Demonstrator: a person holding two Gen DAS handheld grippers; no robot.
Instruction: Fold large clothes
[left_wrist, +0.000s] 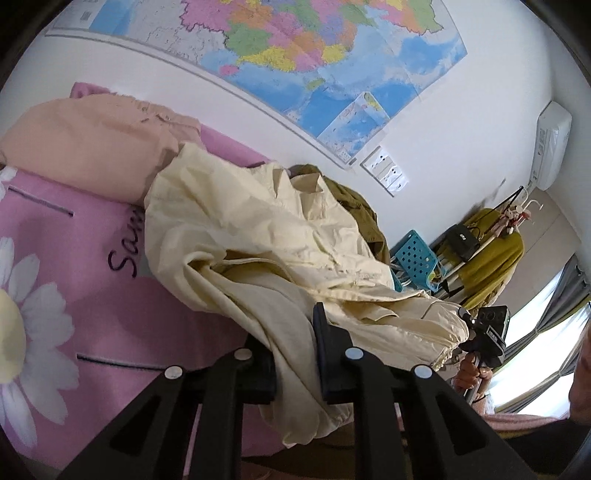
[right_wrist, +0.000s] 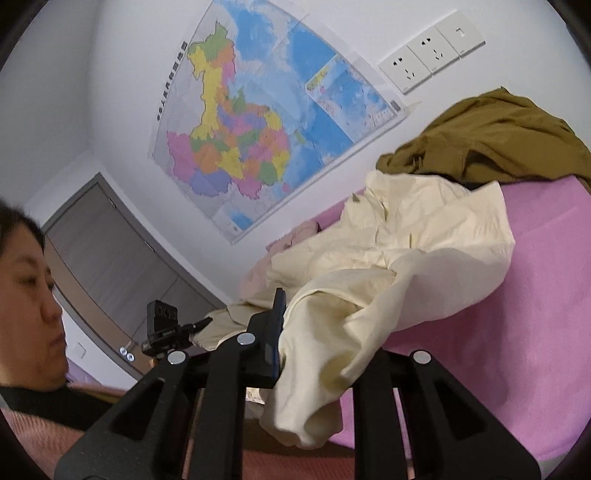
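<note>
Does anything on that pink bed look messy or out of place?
Yes. The cream garment is bunched and twisted rather than flat, pinched by the left claw and right claw. An olive garment lies crumpled by the wall. Nothing looks damaged.

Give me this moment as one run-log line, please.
left tongs: shut on cream garment | right tongs: shut on cream garment | garment bunched, unfolded, on pink bedspread

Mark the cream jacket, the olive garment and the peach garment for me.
cream jacket (left_wrist: 258, 236): left wrist view, on its crumpled middle.
olive garment (right_wrist: 491, 136): right wrist view, on the heap's middle.
peach garment (left_wrist: 92, 144): left wrist view, on its smooth top.
</note>
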